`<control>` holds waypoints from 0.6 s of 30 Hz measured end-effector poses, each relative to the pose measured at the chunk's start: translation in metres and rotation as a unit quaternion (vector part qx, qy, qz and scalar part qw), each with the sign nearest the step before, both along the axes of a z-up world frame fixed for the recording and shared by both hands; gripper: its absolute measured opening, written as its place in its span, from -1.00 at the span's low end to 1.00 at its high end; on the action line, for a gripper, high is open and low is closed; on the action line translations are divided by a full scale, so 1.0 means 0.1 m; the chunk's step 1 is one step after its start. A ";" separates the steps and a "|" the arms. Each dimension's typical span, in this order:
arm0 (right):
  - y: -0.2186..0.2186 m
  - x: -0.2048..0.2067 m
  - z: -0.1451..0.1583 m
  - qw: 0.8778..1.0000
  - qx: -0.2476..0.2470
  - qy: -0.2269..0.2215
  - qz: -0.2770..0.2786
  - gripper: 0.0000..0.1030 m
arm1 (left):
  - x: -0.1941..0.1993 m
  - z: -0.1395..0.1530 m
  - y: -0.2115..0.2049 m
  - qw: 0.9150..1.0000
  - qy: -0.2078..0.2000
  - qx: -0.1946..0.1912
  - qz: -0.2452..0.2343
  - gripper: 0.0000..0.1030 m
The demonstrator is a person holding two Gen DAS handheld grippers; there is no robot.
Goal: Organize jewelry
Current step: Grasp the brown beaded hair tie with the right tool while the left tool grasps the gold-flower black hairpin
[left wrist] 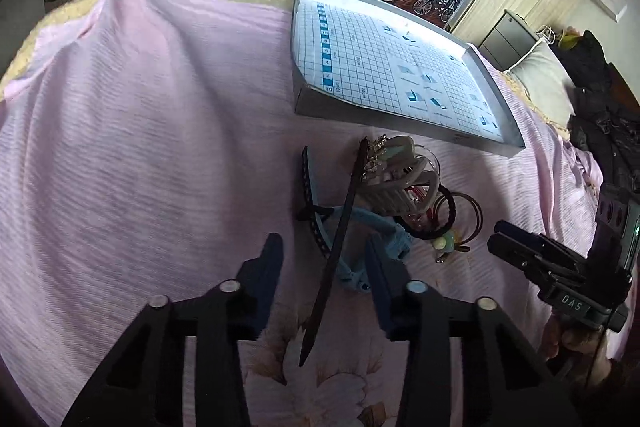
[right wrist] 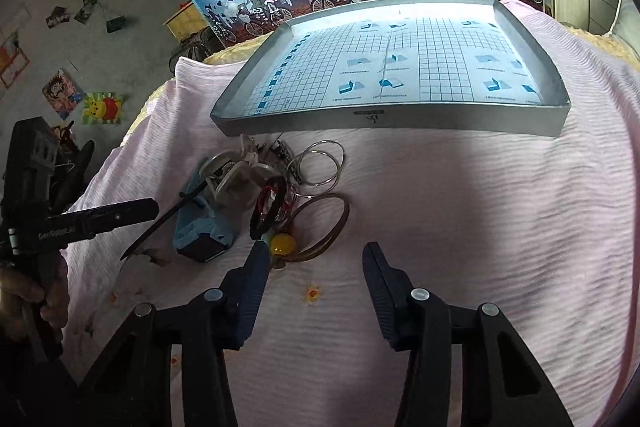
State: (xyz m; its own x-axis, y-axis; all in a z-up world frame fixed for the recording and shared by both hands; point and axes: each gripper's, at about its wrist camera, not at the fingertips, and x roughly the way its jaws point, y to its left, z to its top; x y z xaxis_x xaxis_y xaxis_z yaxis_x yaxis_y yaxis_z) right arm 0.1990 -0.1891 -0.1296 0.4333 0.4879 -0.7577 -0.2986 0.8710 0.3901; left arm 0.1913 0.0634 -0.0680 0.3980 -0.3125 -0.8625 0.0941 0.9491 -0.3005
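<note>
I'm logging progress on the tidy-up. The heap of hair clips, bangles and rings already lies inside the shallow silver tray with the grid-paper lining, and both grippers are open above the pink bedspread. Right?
Not quite. The right wrist view shows the heap of hair clips, bangles and rings on the pink bedspread in front of the shallow silver tray with the grid-paper lining, not in it. Nothing visible lies in the tray. The left gripper and right gripper are both open.
</note>
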 end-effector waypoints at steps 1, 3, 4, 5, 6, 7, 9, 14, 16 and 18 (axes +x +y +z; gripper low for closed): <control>0.00 0.00 -0.01 1.000 0.001 0.001 0.000 -0.11 | 0.02 -0.03 0.01 1.000 0.009 -0.010 0.002 -0.40; 0.00 0.01 -0.04 1.000 0.005 0.002 -0.001 -0.11 | 0.03 -0.06 0.03 1.000 0.018 -0.022 0.002 -0.40; -0.01 0.01 -0.05 1.000 0.009 0.002 -0.002 -0.11 | 0.04 -0.06 0.02 1.000 0.018 -0.019 0.002 -0.40; 0.00 0.03 -0.06 1.000 0.013 0.003 -0.003 -0.11 | 0.05 -0.06 0.02 1.000 0.017 -0.016 0.001 -0.40; 0.00 0.04 -0.07 1.000 0.016 0.003 -0.004 -0.12 | 0.06 -0.07 0.03 1.000 0.016 -0.015 0.001 -0.45; 0.00 0.05 -0.09 1.000 0.020 0.005 -0.005 -0.16 | 0.07 -0.08 0.03 1.000 0.017 -0.017 0.001 -0.52; -0.01 0.08 -0.11 0.999 0.030 0.011 -0.011 -0.18 | 0.11 -0.12 0.03 0.999 0.026 -0.025 -0.001 -0.73; -0.02 0.14 -0.14 0.999 0.040 0.020 -0.022 -0.25 | 0.15 -0.18 -0.02 0.999 0.037 -0.019 -0.018 -0.84; -0.01 0.15 -0.17 0.999 0.043 0.027 -0.019 -0.31 | 0.14 -0.20 -0.05 0.999 0.041 -0.019 -0.024 -0.88; 0.01 0.16 -0.21 0.998 0.048 0.035 -0.016 -0.39 | 0.12 -0.20 -0.07 0.999 0.043 -0.019 -0.029 -0.92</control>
